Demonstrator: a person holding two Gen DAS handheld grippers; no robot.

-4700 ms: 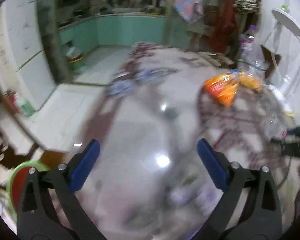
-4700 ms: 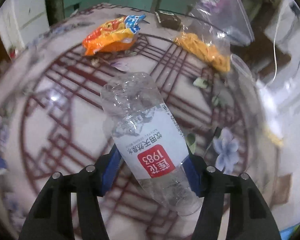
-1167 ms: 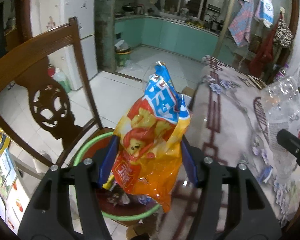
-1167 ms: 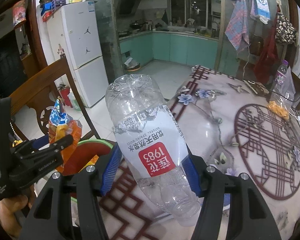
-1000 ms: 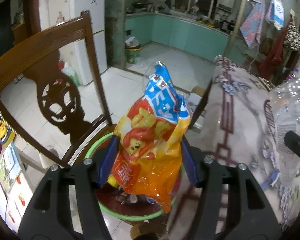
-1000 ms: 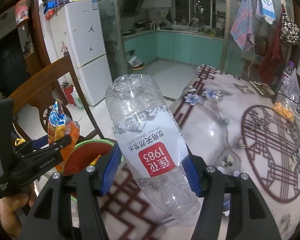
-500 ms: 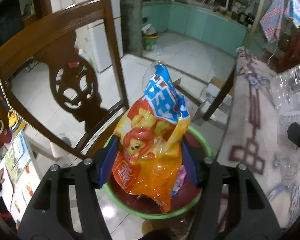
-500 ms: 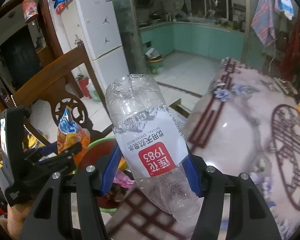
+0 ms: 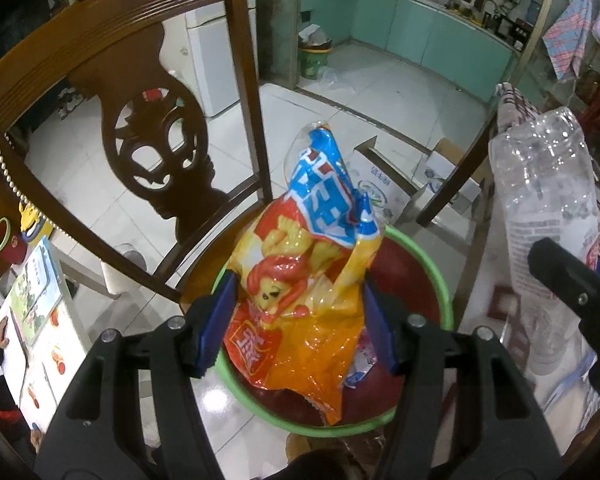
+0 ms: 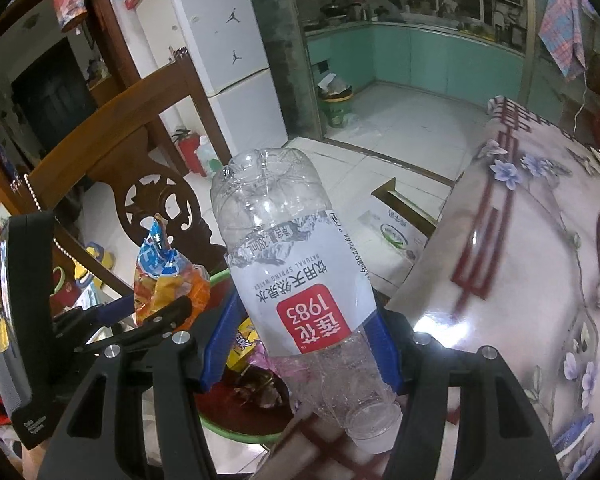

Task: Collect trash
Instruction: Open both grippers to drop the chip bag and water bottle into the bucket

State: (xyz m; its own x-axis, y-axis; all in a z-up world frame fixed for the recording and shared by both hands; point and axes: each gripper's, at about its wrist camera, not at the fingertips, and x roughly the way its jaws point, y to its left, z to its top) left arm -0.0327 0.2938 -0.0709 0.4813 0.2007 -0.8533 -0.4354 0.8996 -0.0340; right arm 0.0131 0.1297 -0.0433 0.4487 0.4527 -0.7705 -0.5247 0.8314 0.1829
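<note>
Left gripper (image 9: 296,324): about half open, blue pads clamped on an orange-and-blue snack bag (image 9: 312,280).
Snack bag: stands upright between the jaws, directly above a green-rimmed red basin (image 9: 440,292) holding other wrappers.
Right gripper (image 10: 300,344): about half open, gripping a clear plastic water bottle (image 10: 296,276).
Bottle: cap toward the camera, beside the basin, at the table (image 10: 520,280) edge.

Both grippers left the table and carried the snack bag (image 9: 300,272) and the bottle (image 10: 296,280) over the green-rimmed basin (image 9: 440,292).
</note>
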